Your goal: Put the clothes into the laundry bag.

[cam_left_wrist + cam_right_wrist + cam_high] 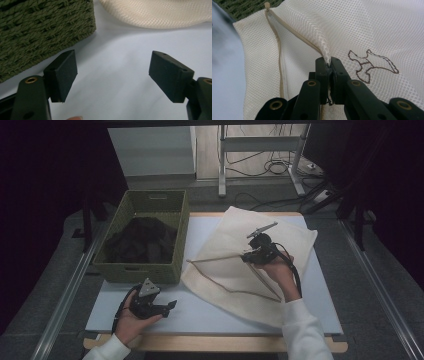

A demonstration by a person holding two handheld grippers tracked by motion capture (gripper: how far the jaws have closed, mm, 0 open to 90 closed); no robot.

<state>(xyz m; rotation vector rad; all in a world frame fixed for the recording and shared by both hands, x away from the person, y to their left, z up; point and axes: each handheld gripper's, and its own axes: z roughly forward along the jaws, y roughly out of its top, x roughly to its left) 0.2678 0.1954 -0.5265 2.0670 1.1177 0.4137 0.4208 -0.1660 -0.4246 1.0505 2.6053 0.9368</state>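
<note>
A cream mesh laundry bag (235, 260) lies across the middle and right of the pale table mat; its zipper edge (277, 37) gapes open. My right gripper (248, 254) is shut on the upper edge of the bag's opening and holds that fold of mesh (325, 53) lifted off the mat. A brown outline logo (372, 65) sits on the mesh to the right of the jaws. My left gripper (172, 305) rests open near the table's front left, with nothing between its pads (63, 75), just in front of the green woven basket (142, 270).
The basket (37, 32) at the back left holds dark clothing (140, 240). A bare strip of the mat (210, 320) runs along the front edge. Metal rails flank the table; cables and a stand lie on the floor behind.
</note>
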